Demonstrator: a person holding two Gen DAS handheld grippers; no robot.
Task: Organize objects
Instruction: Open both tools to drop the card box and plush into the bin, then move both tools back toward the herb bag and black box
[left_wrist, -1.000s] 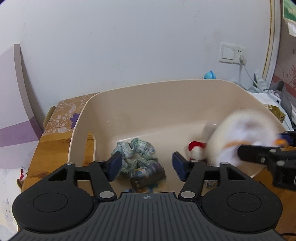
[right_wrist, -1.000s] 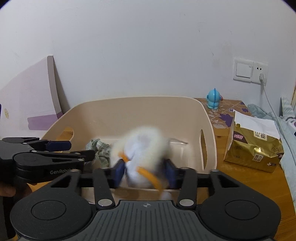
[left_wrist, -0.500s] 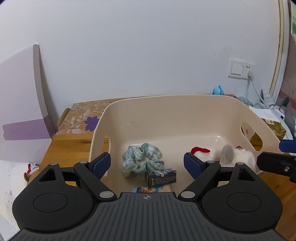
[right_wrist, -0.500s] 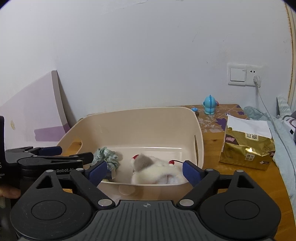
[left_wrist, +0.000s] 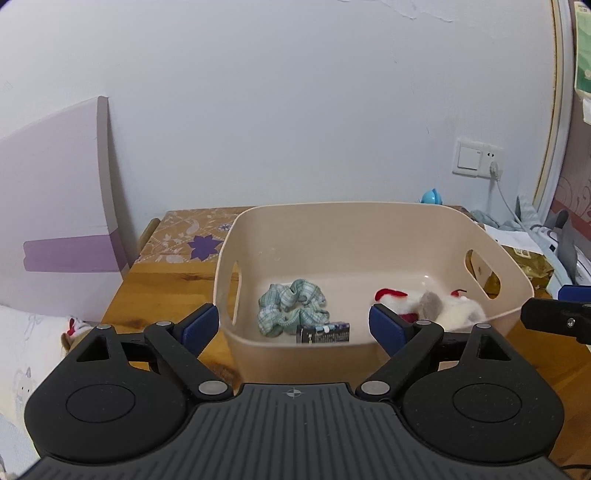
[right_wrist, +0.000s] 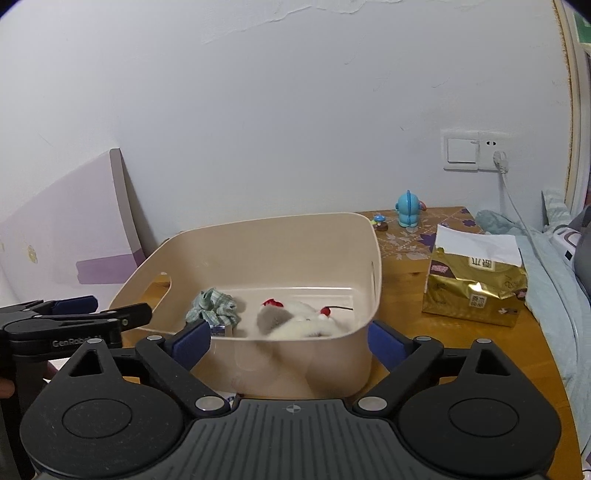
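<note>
In the beige bin (left_wrist: 332, 229), a fluffy white plush toy (left_wrist: 458, 310) lies; both tools opening, empty.

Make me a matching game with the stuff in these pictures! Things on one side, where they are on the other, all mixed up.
Things:
1. green checked scrunchie
2. white fluffy toy
3. gold packet
4. blue figurine

Places:
A. on the table near the wall, behind the tub
B. inside the tub, on its left side
C. on the table, right of the tub
D. inside the tub, on its right side

Pairs: 1-B, 2-D, 3-C, 4-A
</note>
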